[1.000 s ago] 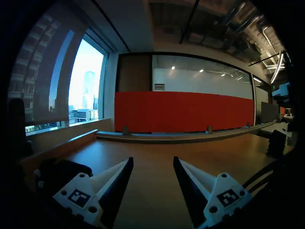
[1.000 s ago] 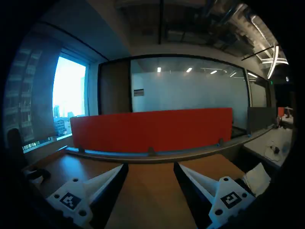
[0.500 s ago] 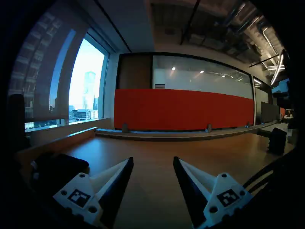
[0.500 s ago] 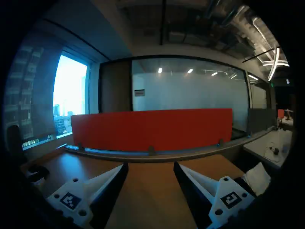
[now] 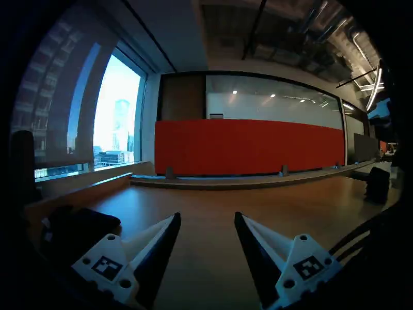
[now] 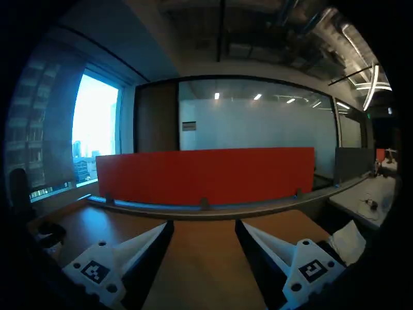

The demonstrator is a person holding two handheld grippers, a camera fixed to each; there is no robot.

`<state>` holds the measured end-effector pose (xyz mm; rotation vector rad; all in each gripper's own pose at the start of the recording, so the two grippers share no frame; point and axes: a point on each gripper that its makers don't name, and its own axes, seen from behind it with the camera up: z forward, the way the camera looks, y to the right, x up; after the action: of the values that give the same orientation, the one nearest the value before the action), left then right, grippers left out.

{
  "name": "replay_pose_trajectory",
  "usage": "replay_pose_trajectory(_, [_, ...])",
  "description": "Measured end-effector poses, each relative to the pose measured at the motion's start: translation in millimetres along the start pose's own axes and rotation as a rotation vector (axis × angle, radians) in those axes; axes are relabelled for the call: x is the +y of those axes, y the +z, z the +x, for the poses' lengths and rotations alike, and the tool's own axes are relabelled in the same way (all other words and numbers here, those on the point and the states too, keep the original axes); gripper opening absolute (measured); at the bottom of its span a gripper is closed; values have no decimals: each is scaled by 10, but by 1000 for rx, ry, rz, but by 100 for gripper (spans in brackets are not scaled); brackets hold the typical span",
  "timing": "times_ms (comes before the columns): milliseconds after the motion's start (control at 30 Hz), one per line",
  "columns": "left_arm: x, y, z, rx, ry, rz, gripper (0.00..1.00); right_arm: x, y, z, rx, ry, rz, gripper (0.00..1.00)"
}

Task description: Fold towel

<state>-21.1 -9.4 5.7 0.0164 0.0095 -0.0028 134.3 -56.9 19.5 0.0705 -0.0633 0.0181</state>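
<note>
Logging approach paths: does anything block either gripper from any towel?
No towel is clearly identifiable. The left gripper and right gripper are open over the desk. A pale crumpled thing beside the right gripper may be it; nothing lies between.

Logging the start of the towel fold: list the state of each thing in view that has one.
left claw: open, empty, over the wooden desk.
right claw: open, empty.
white crumpled item: lying at the desk's right side, untouched; too unclear to call a towel.
red divider: upright along the desk's far edge.
strip light: on.
</note>
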Motion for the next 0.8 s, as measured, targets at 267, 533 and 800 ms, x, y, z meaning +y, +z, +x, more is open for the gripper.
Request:
replay_pose_trajectory(267, [10,-9,12,7,4,3,76,49,5,-19,-1,2,-7,92])
replay_pose_trajectory(533, [17,-21,17,8,5,-2,76,73,8,-59,-2,5,-9,92])
replay_pose_trajectory(800, [1,-34,25,7,4,-2,76,67,9,-71,-5,6,-9,92])
